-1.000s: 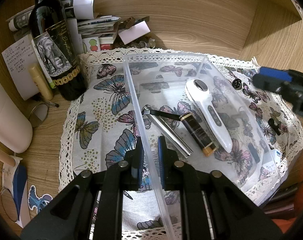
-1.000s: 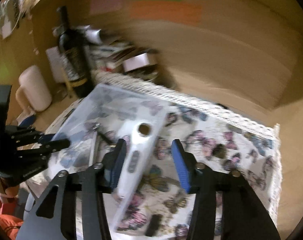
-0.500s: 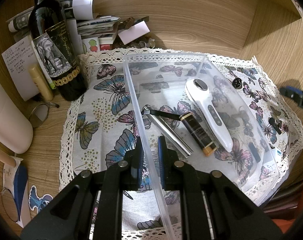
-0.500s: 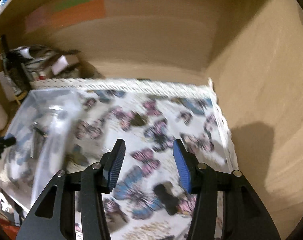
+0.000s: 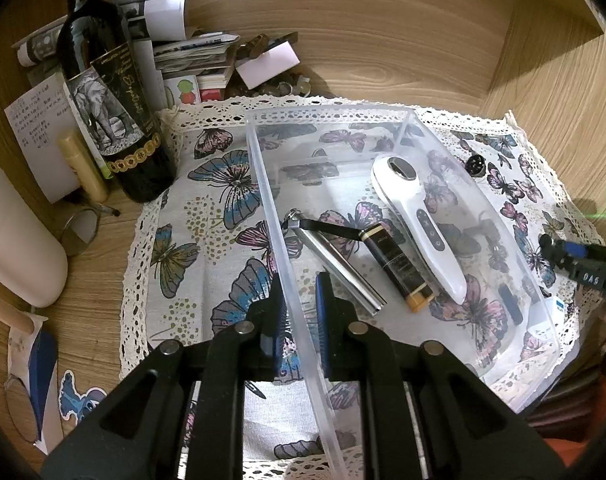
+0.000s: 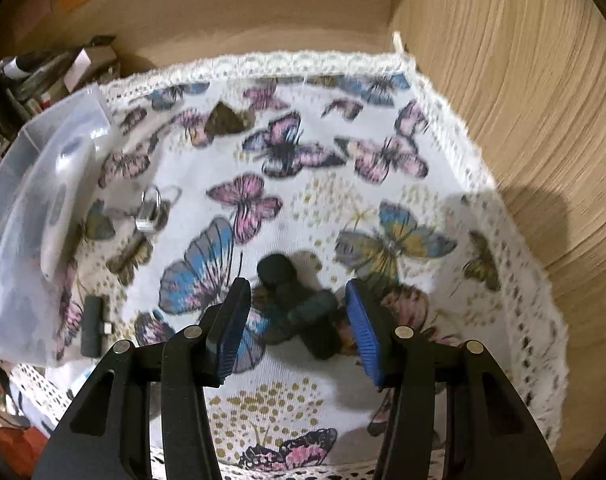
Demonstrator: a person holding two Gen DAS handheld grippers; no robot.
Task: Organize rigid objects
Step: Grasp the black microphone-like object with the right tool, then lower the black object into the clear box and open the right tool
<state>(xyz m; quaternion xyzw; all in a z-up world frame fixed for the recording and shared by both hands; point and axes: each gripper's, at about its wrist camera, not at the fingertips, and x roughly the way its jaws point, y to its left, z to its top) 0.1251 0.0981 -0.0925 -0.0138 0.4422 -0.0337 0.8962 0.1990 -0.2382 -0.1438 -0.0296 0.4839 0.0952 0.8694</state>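
Clear plastic bin (image 5: 383,114) wall sits clamped in my left gripper (image 5: 299,312); my right gripper (image 6: 299,328) gapes around a black object (image 6: 299,304).

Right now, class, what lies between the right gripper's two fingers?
In the right wrist view, a blurred black object lies on the butterfly cloth between the open right gripper's fingers.

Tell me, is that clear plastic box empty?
No. The box holds a white handheld device, a silver tube and a black tube.
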